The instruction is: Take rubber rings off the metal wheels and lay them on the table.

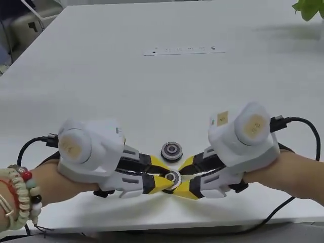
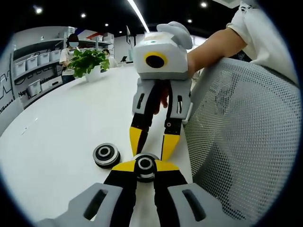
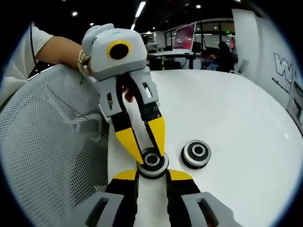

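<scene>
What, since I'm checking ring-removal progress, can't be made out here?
Head view: held wheel, rim covered by the left claw and right claw.
Head view: strip far across the table, markings too small to read.
Head view: plant, cut off by the corner.

L gripper point(image 1: 167, 178), R gripper point(image 1: 179, 180) nose-to-nose, clamped

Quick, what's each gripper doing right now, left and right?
Left gripper: closed on the nearer metal wheel.
Right gripper: closed on that same wheel, from the opposite side.
</scene>
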The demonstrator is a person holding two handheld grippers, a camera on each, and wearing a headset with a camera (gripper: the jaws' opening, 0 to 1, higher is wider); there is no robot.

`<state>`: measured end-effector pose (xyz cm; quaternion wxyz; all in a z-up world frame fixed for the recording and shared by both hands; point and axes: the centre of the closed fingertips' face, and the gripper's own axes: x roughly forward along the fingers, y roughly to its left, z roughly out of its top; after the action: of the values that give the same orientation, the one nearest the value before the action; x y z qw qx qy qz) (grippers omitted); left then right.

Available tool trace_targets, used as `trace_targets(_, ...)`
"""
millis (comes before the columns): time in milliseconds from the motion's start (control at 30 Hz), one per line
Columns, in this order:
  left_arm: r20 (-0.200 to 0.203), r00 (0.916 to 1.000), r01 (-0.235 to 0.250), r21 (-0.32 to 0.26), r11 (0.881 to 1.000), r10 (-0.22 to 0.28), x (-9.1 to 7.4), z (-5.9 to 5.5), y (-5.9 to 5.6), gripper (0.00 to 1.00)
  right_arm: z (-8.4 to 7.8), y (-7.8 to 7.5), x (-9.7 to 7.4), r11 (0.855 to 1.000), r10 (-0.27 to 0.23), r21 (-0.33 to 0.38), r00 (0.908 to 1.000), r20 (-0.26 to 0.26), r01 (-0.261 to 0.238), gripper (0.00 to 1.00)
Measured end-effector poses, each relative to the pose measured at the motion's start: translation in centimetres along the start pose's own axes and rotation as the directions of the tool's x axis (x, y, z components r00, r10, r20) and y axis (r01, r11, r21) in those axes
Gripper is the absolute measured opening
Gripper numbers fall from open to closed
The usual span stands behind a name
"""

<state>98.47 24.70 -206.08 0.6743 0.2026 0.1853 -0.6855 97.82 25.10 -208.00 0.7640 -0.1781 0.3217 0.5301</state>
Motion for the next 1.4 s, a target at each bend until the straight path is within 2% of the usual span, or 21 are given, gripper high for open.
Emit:
trace_targets(567, 0.003, 1.0, -0.006, 0.0, 1.0, 0.006, 0.0, 0.1, -0.1, 0.08, -0.2, 0.1, -0.3, 0.998, 0.002, -0.06, 0.9998, -0.019, -0.003, 0.16)
trace_targets(600, 0.003, 1.0, -0.006, 0.0, 1.0, 0.006, 0.0, 0.1, -0.1, 0.08, -0.5, 0.2, -0.4, 0.998, 0.004, -0.068, 0.9994, -0.034, -0.006, 0.14)
trace_targets(633, 0.003, 1.0, -0.007, -0.001, 1.0, 0.007, 0.0, 0.1, -0.1, 0.08, -1.0, 0.1, -0.5, 0.997, -0.006, -0.074, 0.9983, -0.058, 0.001, 0.07)
trace_targets(700, 0.004, 0.9999, -0.01, -0.003, 1.0, 0.01, 0.0, 0.1, 0.0, 0.08, -0.8, 0.1, -0.6, 0.998, 0.001, -0.061, 0.9991, -0.041, -0.004, 0.0)
trace_targets(867, 0.005, 0.9999, -0.013, -0.008, 1.0, 0.013, 0.0, 0.1, 0.0, 0.08, -0.8, -0.1, -0.5, 0.998, -0.008, -0.068, 0.999, -0.044, 0.005, 0.0)
trace_targets(1067, 0.006, 0.9999, -0.015, -0.009, 1.0, 0.015, 0.0, 0.1, 0.0, 0.08, -0.8, -0.2, -0.5, 1.0, -0.008, -0.017, 0.9993, -0.037, 0.008, 0.01)
trace_targets(1133, 0.007, 0.9999, -0.015, -0.01, 1.0, 0.015, 0.0, 0.0, 0.0, 0.08, -0.8, 0.6, -0.5, 1.0, 0.031, 0.005, 0.9988, -0.037, -0.031, 0.09)
trace_targets(1233, 0.009, 0.9998, -0.016, -0.011, 1.0, 0.016, 0.0, 0.0, 0.0, 0.08, -0.8, 0.1, -0.5, 1.0, 0.001, -0.022, 0.9994, -0.035, -0.002, 0.08)
trace_targets(1300, 0.01, 0.9998, -0.016, -0.014, 1.0, 0.017, 0.0, 0.0, 0.1, 0.08, -0.4, -0.3, -0.5, 1.0, -0.014, -0.006, 0.9998, -0.016, 0.014, 0.12)
trace_targets(1400, 0.01, 0.9998, -0.018, -0.014, 1.0, 0.018, 0.0, 0.0, 0.1, 0.08, -0.5, -0.4, -0.5, 1.0, -0.019, -0.005, 0.9997, -0.017, 0.019, 0.16)
